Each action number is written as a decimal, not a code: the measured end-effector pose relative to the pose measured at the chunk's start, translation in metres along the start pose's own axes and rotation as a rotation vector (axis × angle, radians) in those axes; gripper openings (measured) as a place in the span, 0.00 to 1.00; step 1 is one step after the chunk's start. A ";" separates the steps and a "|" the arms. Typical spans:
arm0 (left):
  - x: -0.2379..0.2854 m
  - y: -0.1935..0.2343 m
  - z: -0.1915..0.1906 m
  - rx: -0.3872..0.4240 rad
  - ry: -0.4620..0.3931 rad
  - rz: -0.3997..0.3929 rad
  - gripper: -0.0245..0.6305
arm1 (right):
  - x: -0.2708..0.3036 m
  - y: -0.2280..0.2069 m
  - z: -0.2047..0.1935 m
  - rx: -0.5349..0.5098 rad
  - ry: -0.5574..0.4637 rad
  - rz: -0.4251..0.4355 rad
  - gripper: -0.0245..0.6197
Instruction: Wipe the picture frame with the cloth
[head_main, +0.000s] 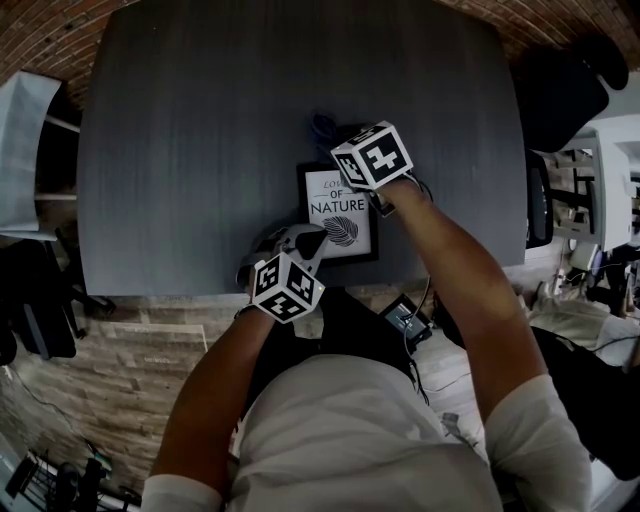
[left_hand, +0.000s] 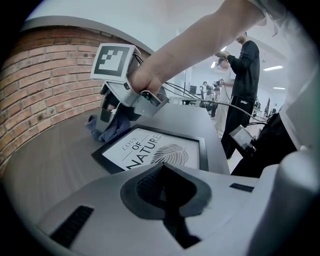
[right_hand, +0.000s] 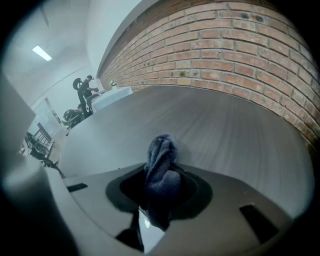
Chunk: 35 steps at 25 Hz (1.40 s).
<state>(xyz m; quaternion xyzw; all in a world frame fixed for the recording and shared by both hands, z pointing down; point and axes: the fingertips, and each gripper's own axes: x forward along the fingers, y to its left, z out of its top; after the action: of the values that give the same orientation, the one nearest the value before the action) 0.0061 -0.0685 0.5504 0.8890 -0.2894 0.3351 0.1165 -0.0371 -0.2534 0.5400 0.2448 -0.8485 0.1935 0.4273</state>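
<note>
The black picture frame (head_main: 338, 215) with a white leaf print lies flat near the table's front edge, and it also shows in the left gripper view (left_hand: 155, 152). My right gripper (head_main: 362, 158) is over the frame's far left corner, shut on a bunched blue cloth (right_hand: 162, 170). The cloth (left_hand: 112, 127) touches that corner and hangs partly onto the table beyond it (head_main: 322, 128). My left gripper (head_main: 306, 242) is shut at the frame's near left corner with nothing seen between its jaws (left_hand: 167, 205). Contact with the frame is hidden.
The dark grey table (head_main: 200, 150) runs far to the left and back, up to a brick wall (right_hand: 225, 55). Below the front edge hangs a small screen device (head_main: 405, 318). A black chair (head_main: 560, 95) stands to the right. A person (left_hand: 245, 80) stands beyond the table.
</note>
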 end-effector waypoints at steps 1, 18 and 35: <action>0.000 0.000 0.000 0.001 0.001 0.003 0.05 | -0.002 -0.004 -0.003 0.001 0.001 -0.011 0.21; 0.001 0.001 -0.003 -0.024 0.009 0.015 0.05 | -0.048 -0.064 -0.047 0.062 -0.003 -0.195 0.21; -0.014 0.019 0.023 -0.187 -0.069 -0.035 0.27 | -0.111 -0.035 -0.063 0.130 -0.112 -0.179 0.21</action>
<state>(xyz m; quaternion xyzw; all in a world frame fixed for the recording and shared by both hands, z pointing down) -0.0020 -0.0869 0.5243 0.8902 -0.3076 0.2739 0.1948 0.0796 -0.2199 0.4884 0.3575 -0.8314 0.1953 0.3778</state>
